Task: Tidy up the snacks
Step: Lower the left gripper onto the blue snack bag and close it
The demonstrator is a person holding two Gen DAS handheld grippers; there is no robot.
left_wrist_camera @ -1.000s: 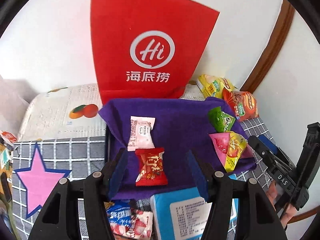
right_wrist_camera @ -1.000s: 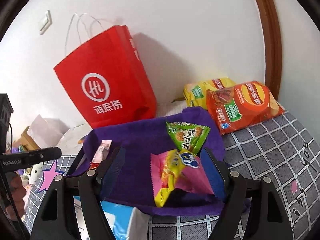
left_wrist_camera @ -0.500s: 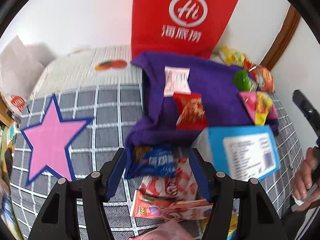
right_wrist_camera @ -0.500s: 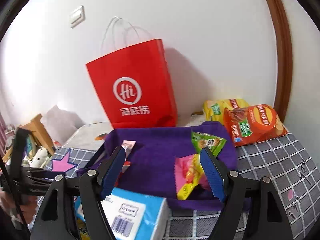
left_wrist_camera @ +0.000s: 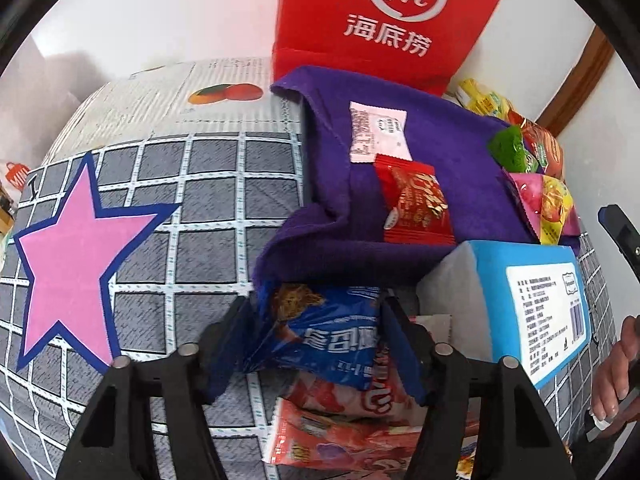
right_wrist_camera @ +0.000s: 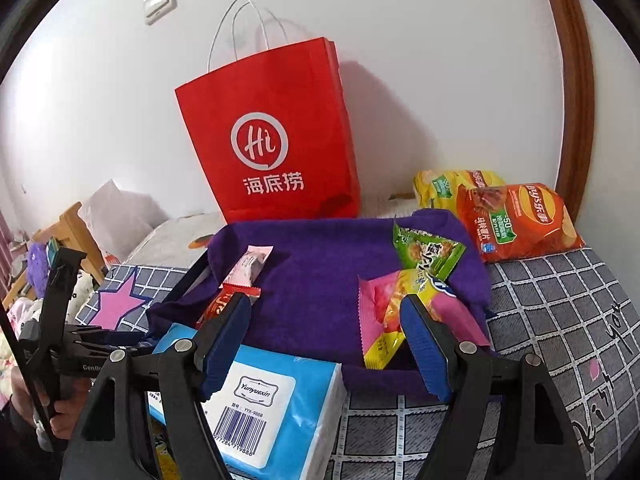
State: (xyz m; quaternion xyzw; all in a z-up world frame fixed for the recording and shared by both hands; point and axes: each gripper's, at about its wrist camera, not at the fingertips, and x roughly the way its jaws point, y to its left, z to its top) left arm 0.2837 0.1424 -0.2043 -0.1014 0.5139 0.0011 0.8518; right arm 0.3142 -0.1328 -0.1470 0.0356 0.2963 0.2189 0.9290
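Careful: your left gripper (left_wrist_camera: 316, 344) is closing around the blue snack packet (left_wrist_camera: 324, 332) on the bed, not yet pinching it; the slick film may slip or drag the strawberry packet (left_wrist_camera: 360, 396) beneath. Your right gripper (right_wrist_camera: 326, 344) hangs open, empty, over the purple cloth (right_wrist_camera: 316, 280).

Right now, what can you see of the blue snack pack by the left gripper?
The blue snack pack is a glossy, crinkled foil pouch with white lettering and a food picture. It lies flat on a pile of red packets, its top edge tucked under the purple cloth. The left gripper straddles it, jaws closing; pad contact is unclear.
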